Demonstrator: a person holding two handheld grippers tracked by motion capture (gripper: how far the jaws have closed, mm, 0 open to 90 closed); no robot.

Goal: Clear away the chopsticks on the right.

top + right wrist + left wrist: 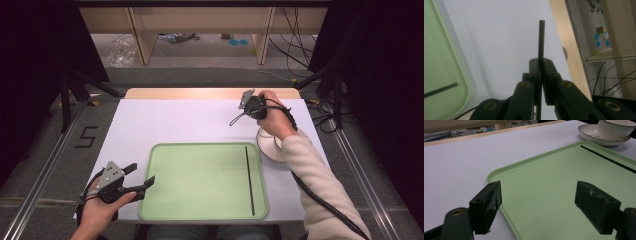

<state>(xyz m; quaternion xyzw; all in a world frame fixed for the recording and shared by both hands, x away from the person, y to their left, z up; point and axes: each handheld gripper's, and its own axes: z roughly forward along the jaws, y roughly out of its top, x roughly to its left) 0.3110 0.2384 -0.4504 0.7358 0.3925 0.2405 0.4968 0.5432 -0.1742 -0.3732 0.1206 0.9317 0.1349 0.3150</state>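
My right gripper [540, 62] is shut on a thin black chopstick [541, 40], which sticks out past the jaw tips over the white table. In the high view this gripper [246, 102] hangs above the table's far right, beyond a white plate [265, 147]. A second black chopstick [249, 180] lies along the right side of the green tray [200, 150]. My left gripper [141, 174] stands open at the tray's near left edge. In its own view its jaws [536, 202] are wide apart with nothing between them, over the tray's corner [499, 173].
A white bowl [614, 127] sits on the dark-rimmed plate [594, 136], just right of the tray. A wooden strip [210, 93] borders the table's far edge, with floor, cables and shelving legs beyond. Bare white tabletop [165, 122] lies behind the tray.
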